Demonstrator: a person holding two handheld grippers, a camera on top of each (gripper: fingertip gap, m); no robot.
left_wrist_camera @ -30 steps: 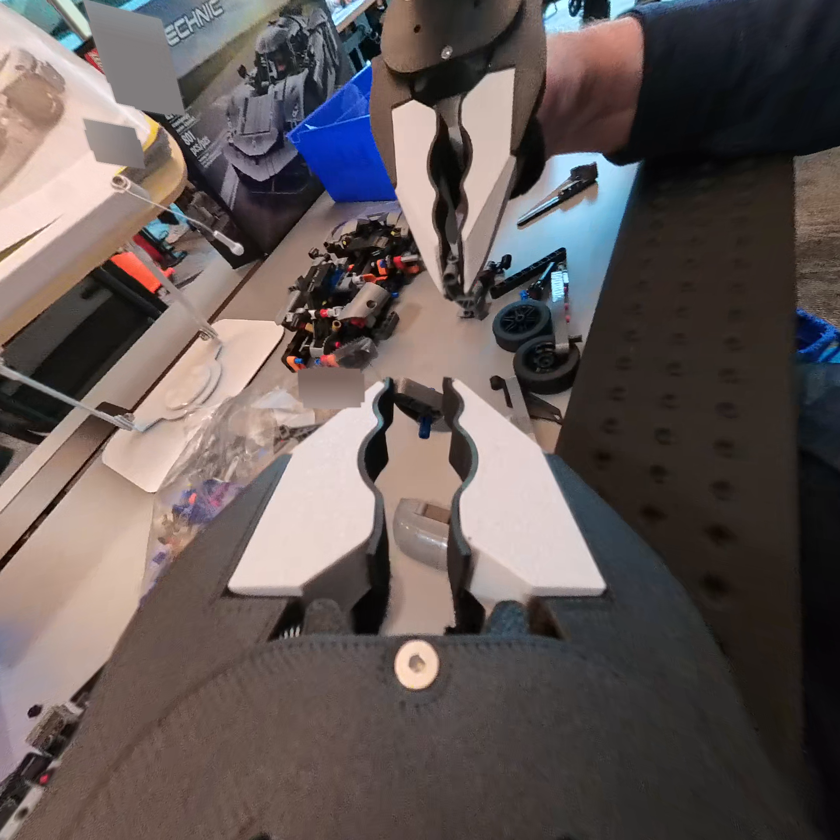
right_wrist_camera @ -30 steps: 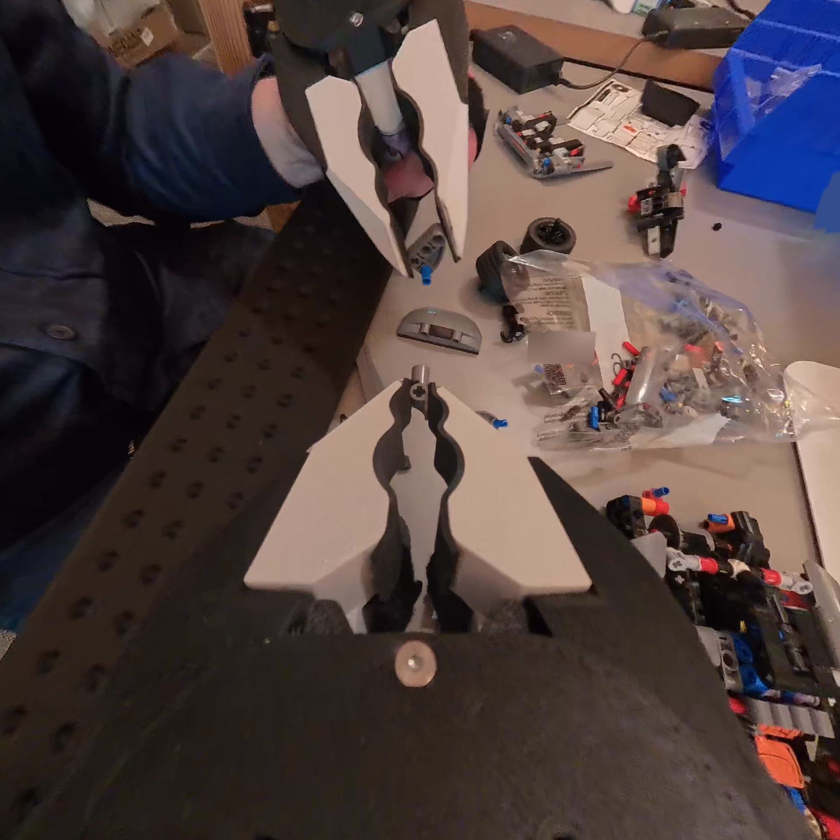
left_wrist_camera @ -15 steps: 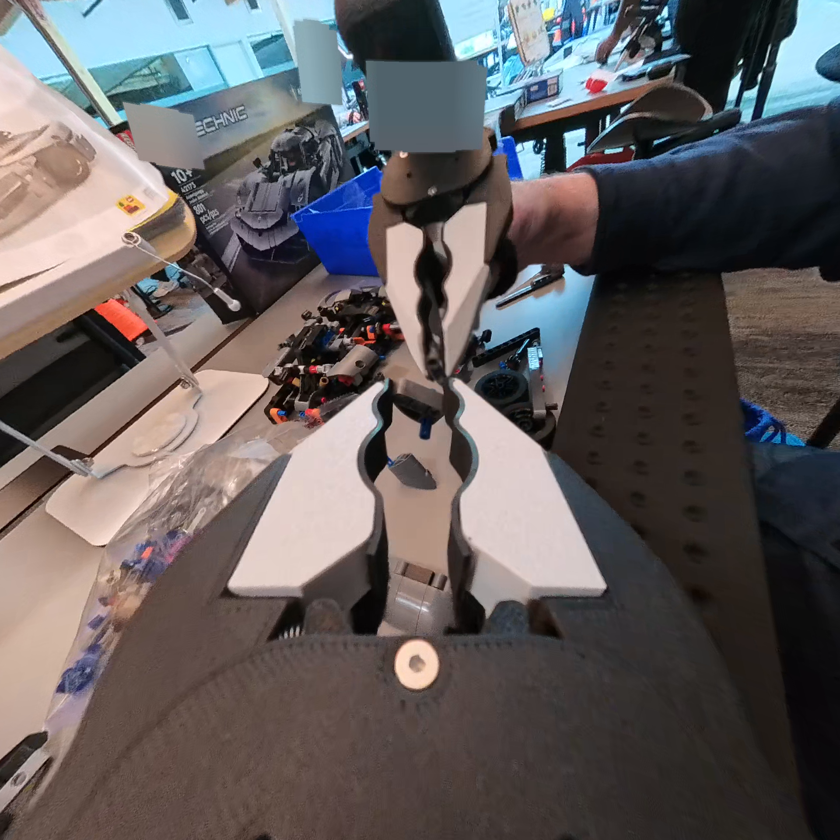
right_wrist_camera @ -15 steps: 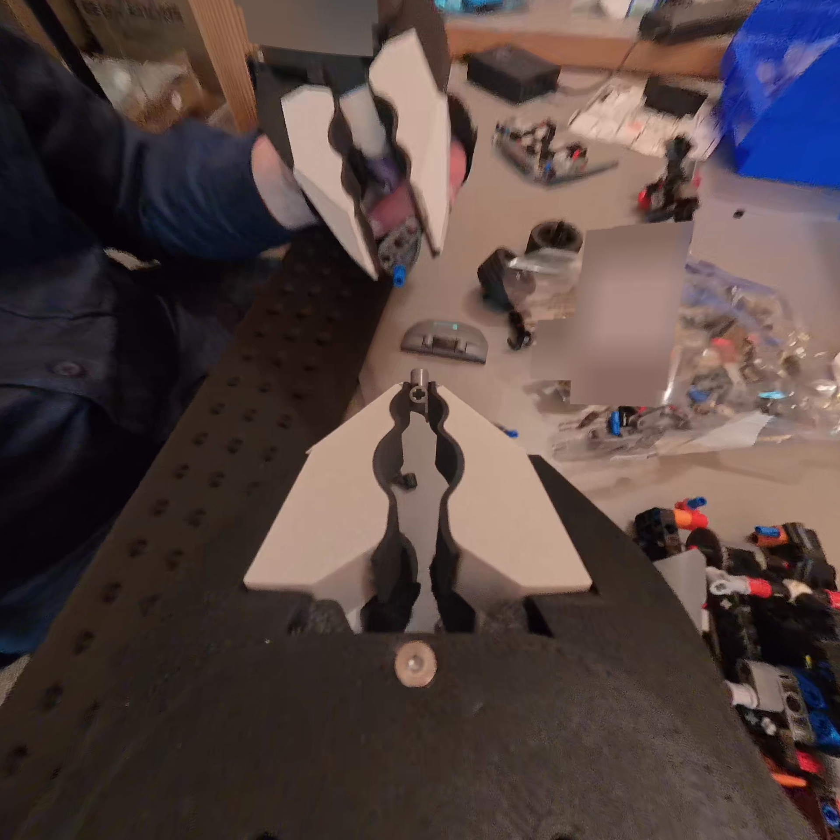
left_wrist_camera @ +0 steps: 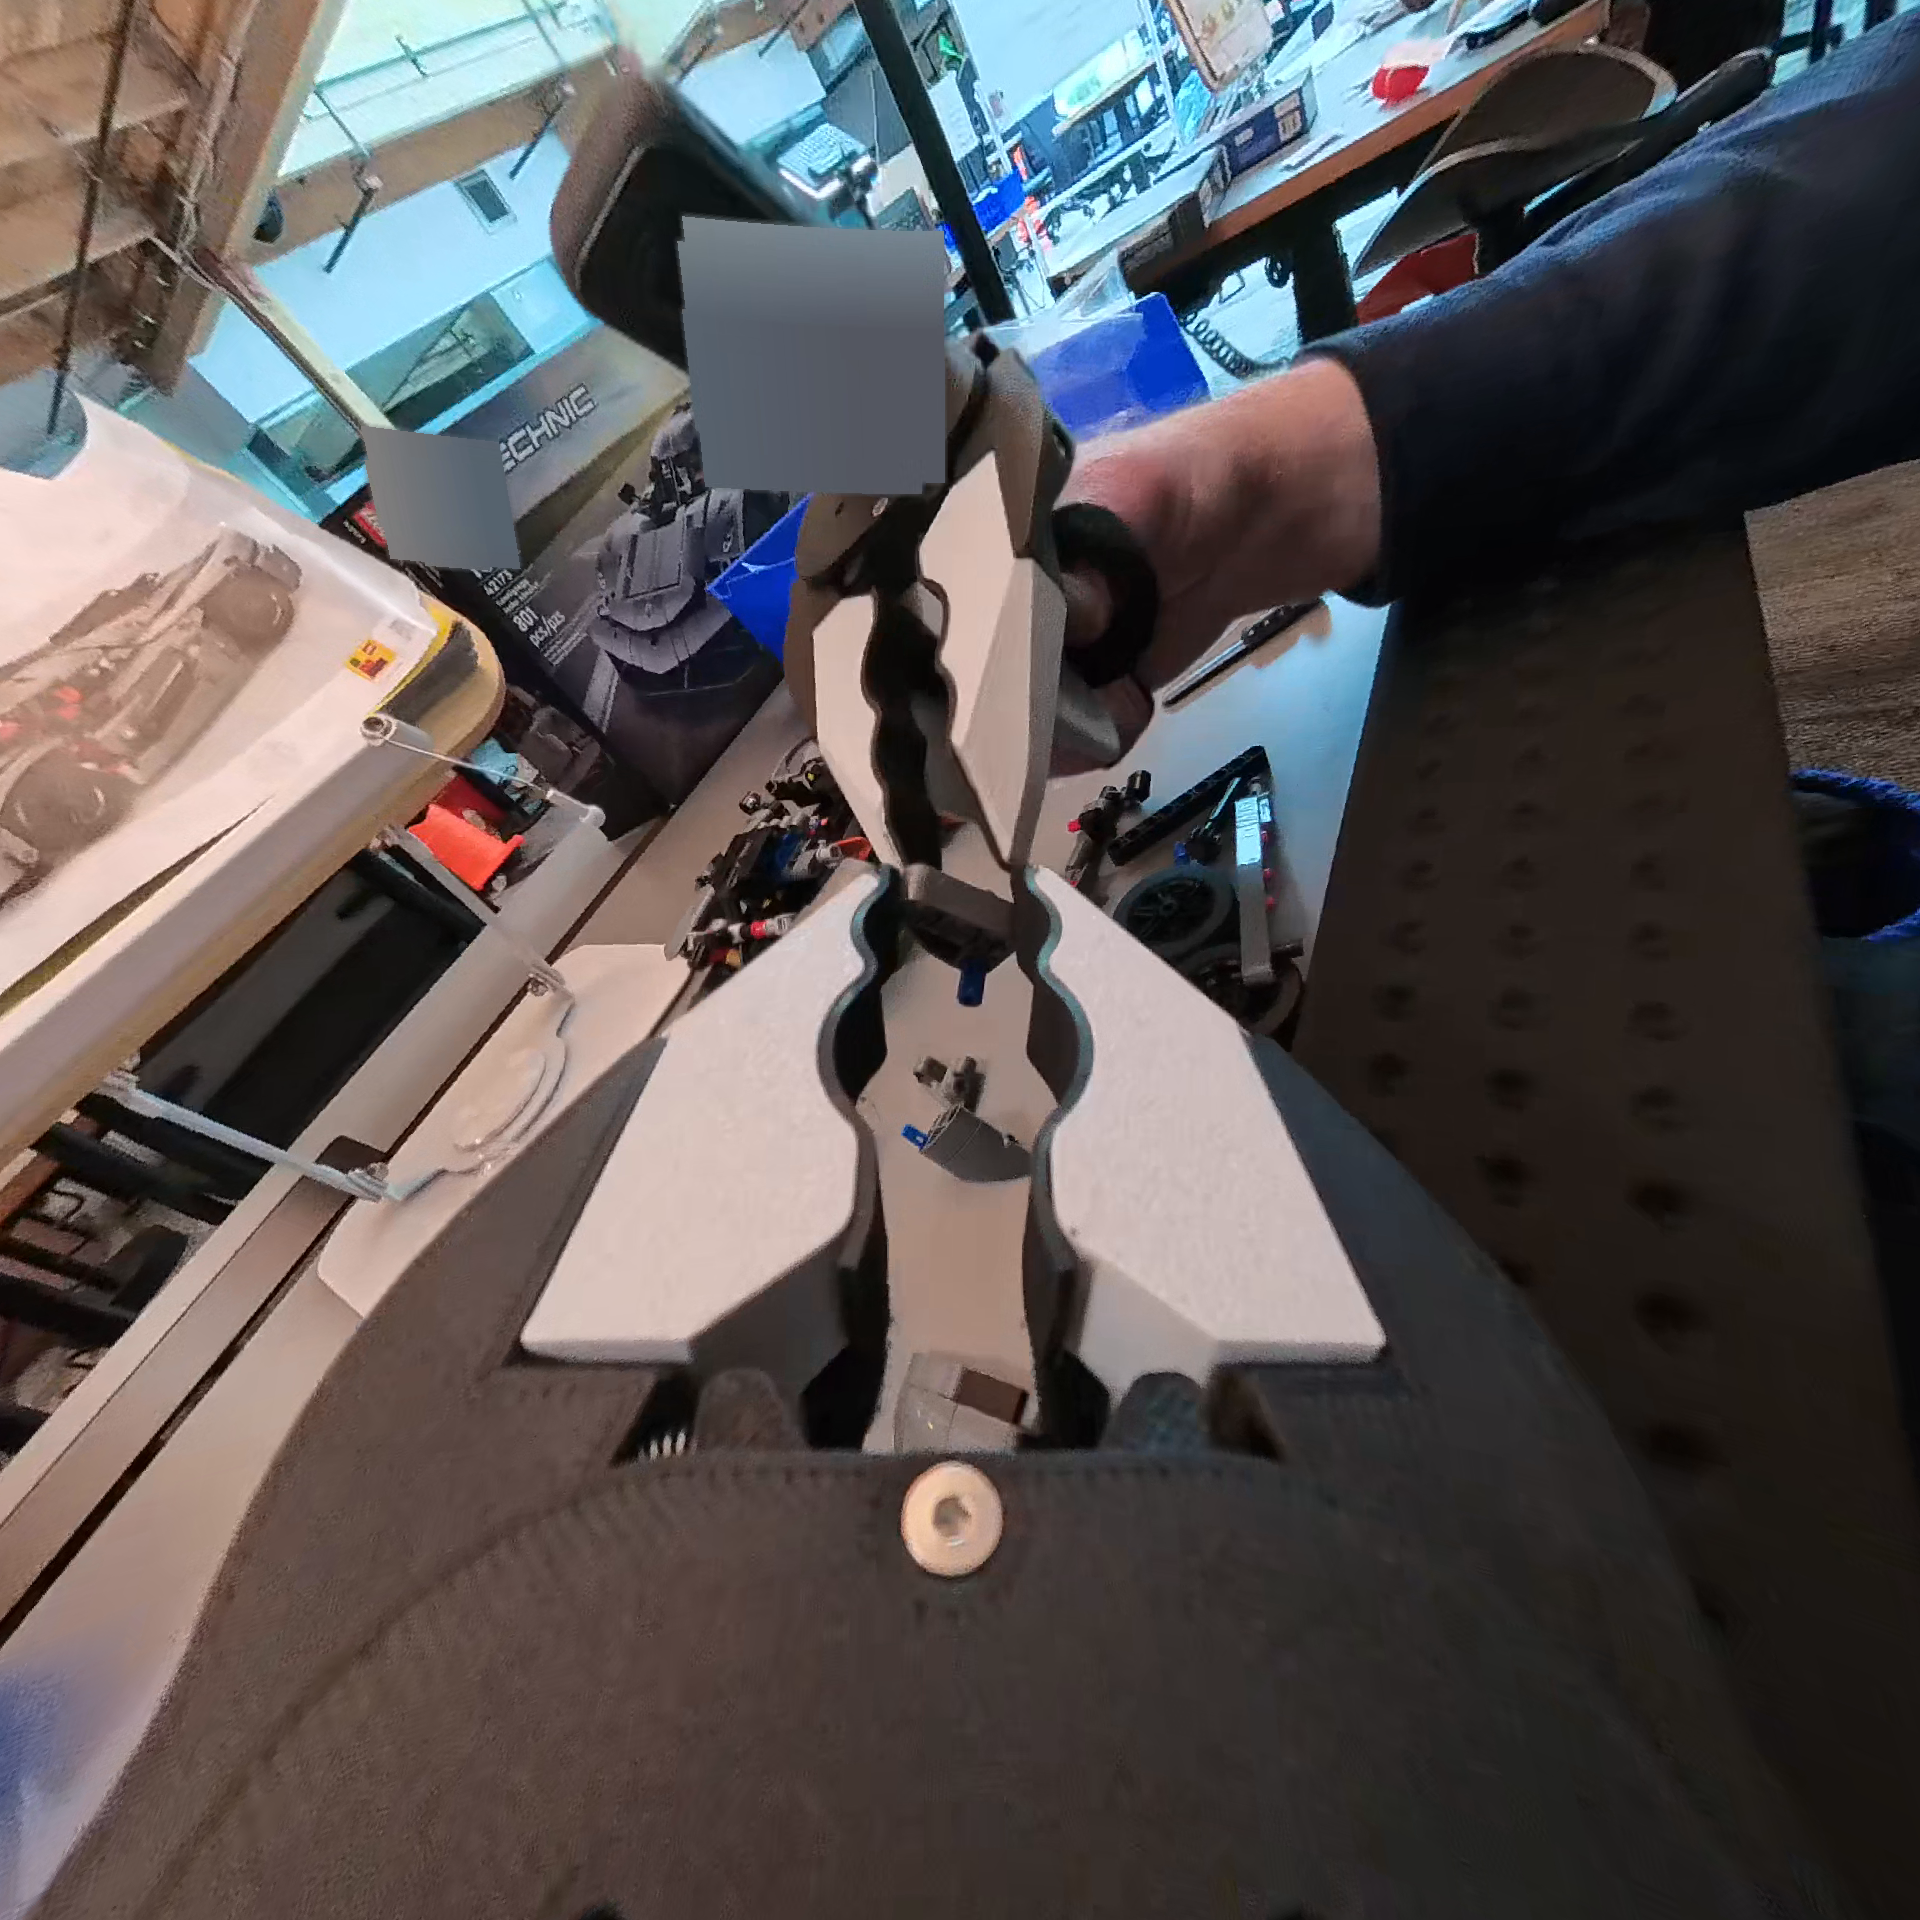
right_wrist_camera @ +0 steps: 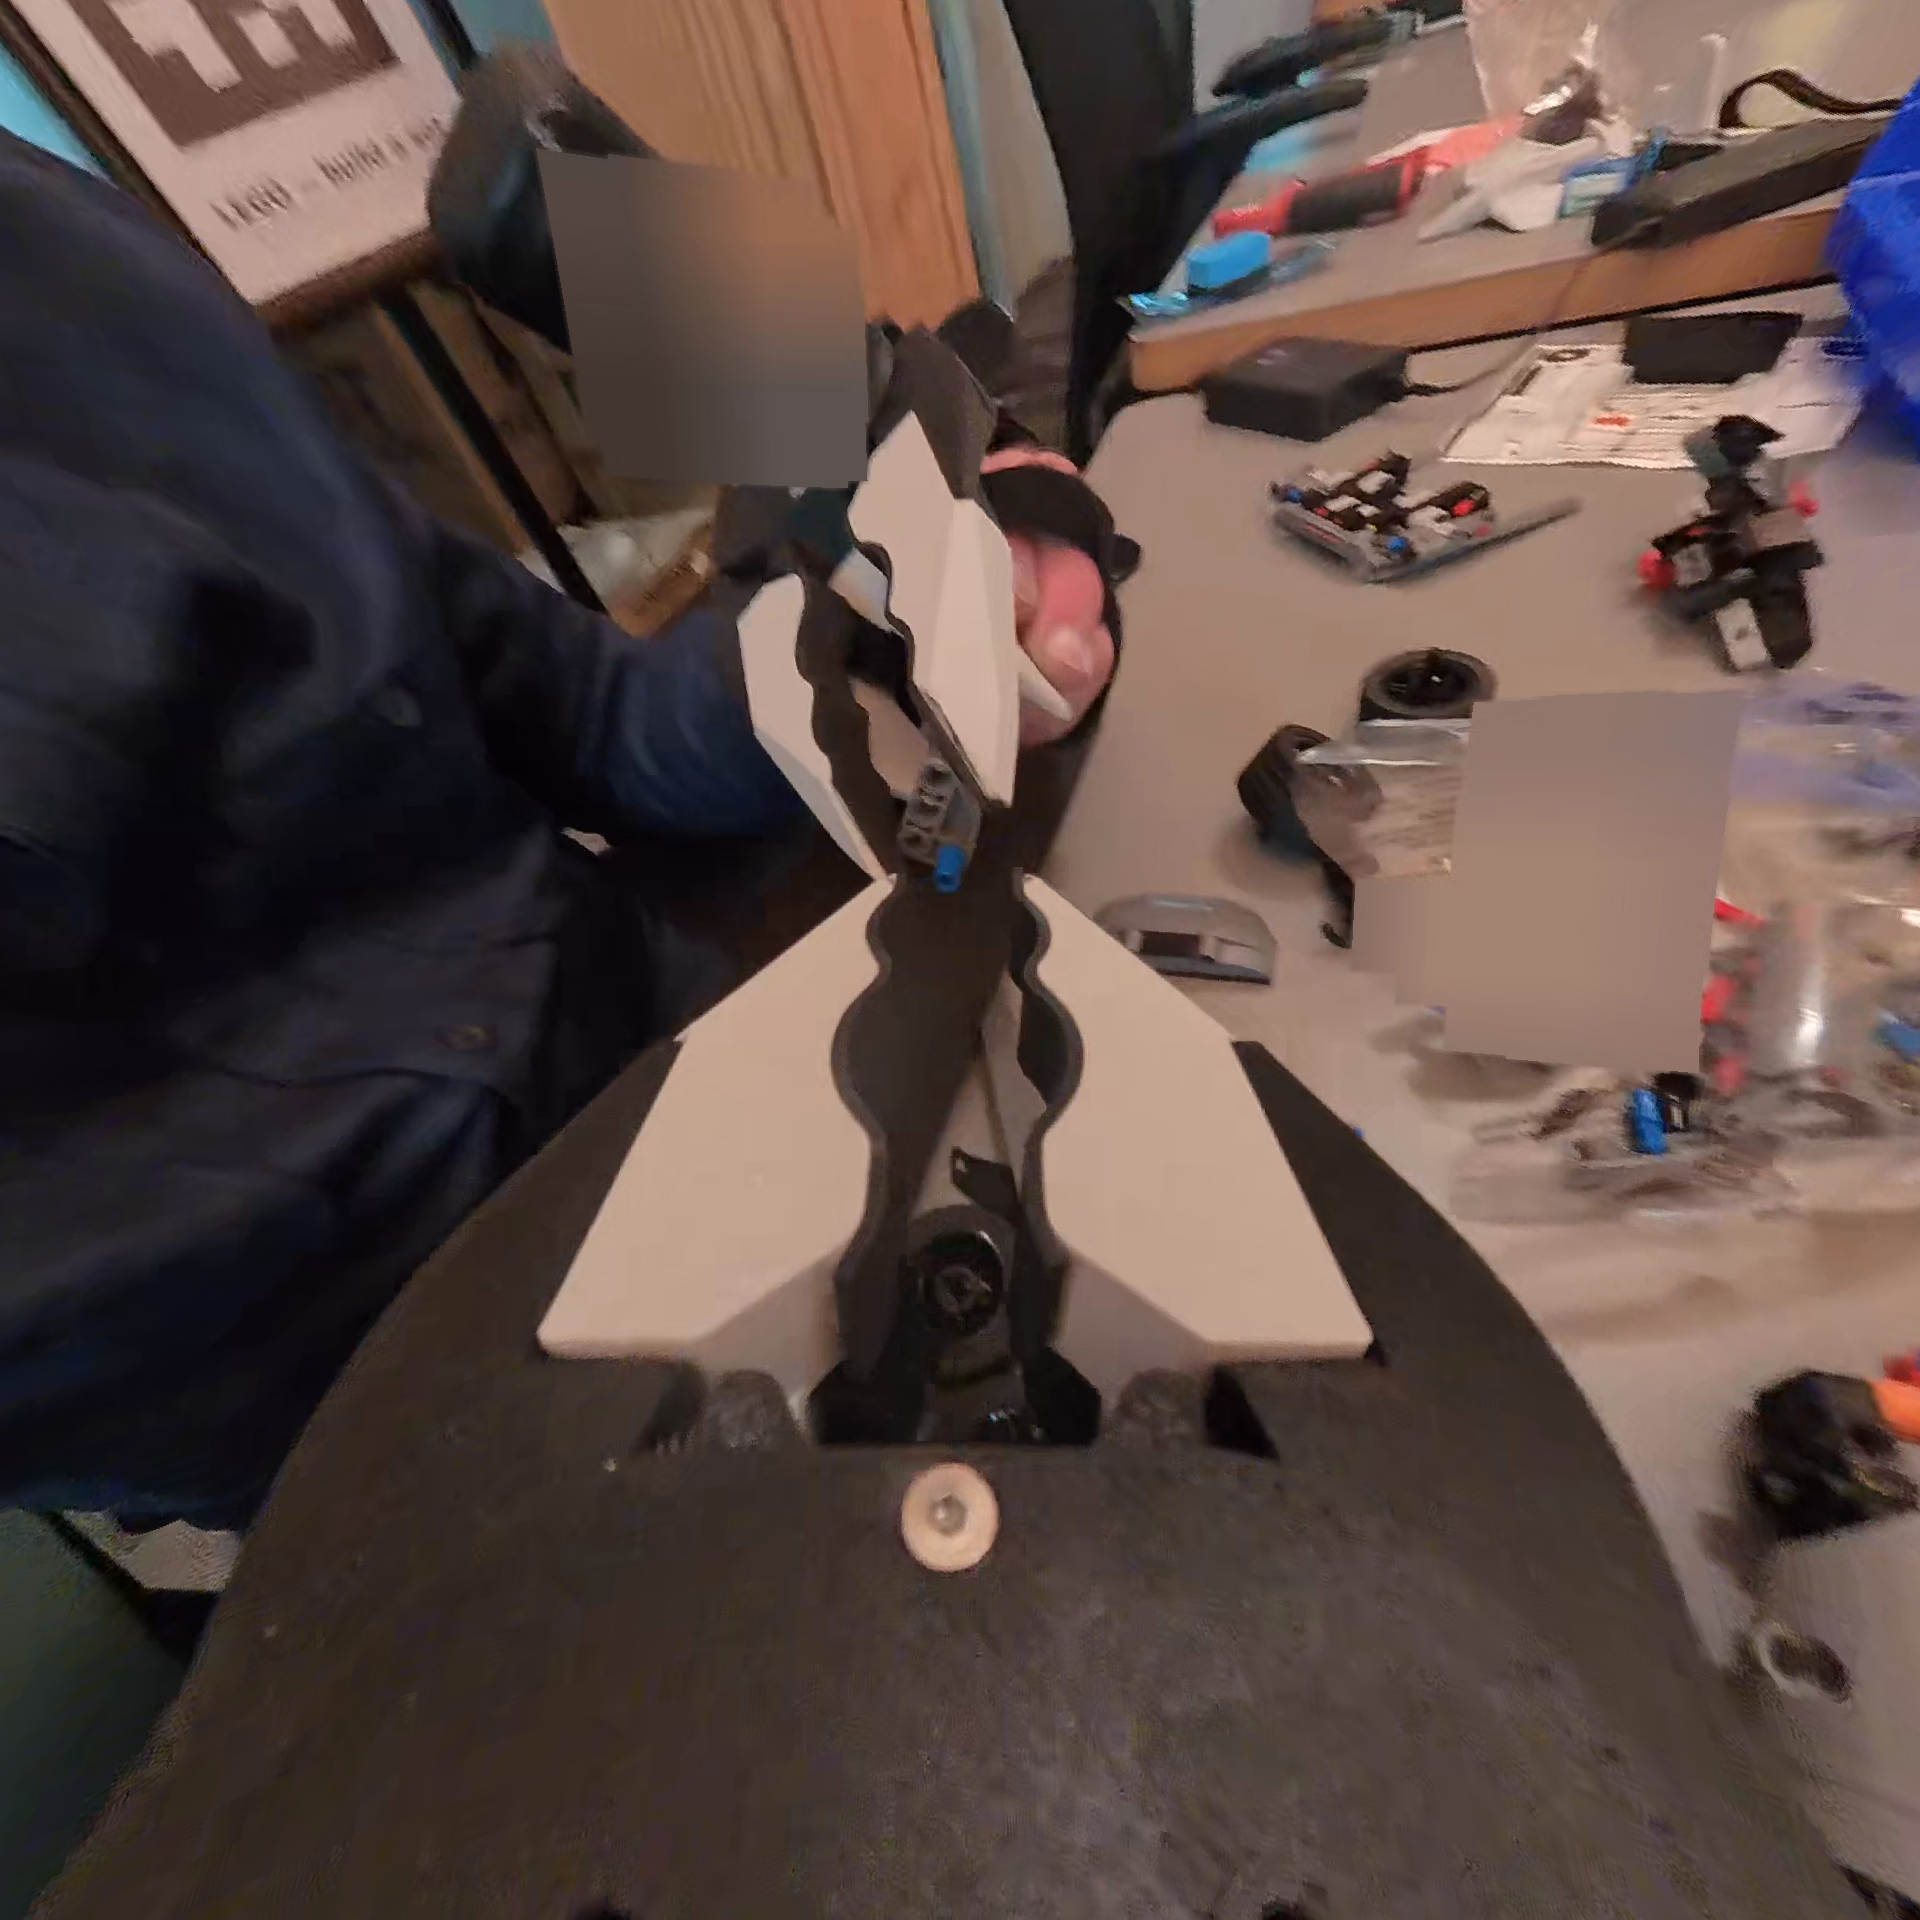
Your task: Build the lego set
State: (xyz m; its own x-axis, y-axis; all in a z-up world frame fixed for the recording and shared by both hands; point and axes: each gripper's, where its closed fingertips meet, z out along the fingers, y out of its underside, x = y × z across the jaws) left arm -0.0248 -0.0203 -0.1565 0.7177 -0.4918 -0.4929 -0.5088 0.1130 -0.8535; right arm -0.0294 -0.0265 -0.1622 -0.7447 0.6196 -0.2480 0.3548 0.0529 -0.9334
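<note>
Holding both grippers up off the counter (left_wrist_camera: 1278, 727), tip to tip. Left gripper (left_wrist_camera: 958, 902) raised and tilted, carried by a left hand (right_wrist_camera: 1060, 623) in a dark blue sleeve, fingers curled round the handle. Clamped at its very tips on a dark grey Technic piece (right_wrist_camera: 932, 810), with a blue pin (right_wrist_camera: 947, 869) poking out of the free end, well above the counter. Right gripper (right_wrist_camera: 951, 889) angled in from the opposite side, carried by a right hand (left_wrist_camera: 1226, 540) in the same dark sleeve, tips right at that pin. Jaws there a narrow gap apart, pin between them; cannot tell whether pinching anything.

Seen only from the left wrist:
- set box (left_wrist_camera: 623, 582) leaning at the back
- instruction booklet (left_wrist_camera: 156, 644) propped on a stand at the left
- blue bin (left_wrist_camera: 1122, 364) behind the right gripper
- partly built model (left_wrist_camera: 774, 873) on the counter
- two black wheels (left_wrist_camera: 1179, 914) near a black beam (left_wrist_camera: 1195, 800)
- small grey piece (left_wrist_camera: 971, 1148) with its own blue pin, lying below the left gripper

Seen only from the right wrist:
- clear bag of parts (right_wrist_camera: 1818, 997) at the right
- curved grey panel (right_wrist_camera: 1184, 930) lying flat, just beside the meeting tips
- another black wheel (right_wrist_camera: 956, 1283) directly under the right gripper
- two small sub-assemblies (right_wrist_camera: 1382, 509) farther back

Visible in the left wrist view along the counter's near edge: black perforated board (left_wrist_camera: 1558, 1039).
</note>
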